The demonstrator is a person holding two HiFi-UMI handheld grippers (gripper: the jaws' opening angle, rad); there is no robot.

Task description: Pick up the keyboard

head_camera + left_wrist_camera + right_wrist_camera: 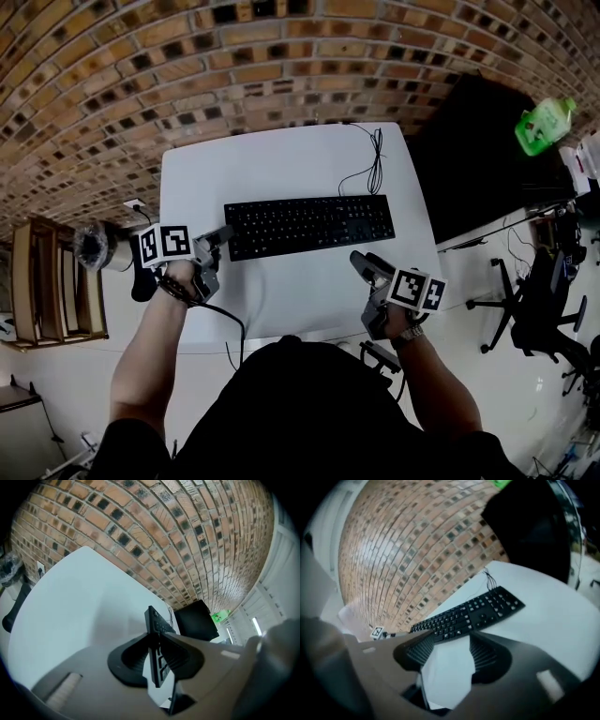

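A black keyboard [309, 225] lies across the middle of the white table [272, 164]. My left gripper [221, 240] is at its left end. In the left gripper view the keyboard [155, 620] shows edge-on between the pads, and the left gripper [157, 656] is shut on that end. My right gripper [368, 266] hovers just in front of the keyboard's right half. In the right gripper view the right gripper [450, 649] stands open with only bare table between its fingers [483, 652], and the keyboard [473, 612] lies just past the fingertips.
The keyboard's thin black cable [375, 167] curls toward the table's far edge by the brick wall [187, 66]. A black desk [478, 159] with a green bottle [546, 124] adjoins on the right. Office chairs [539, 300] stand at the right, a wooden shelf [52, 281] at the left.
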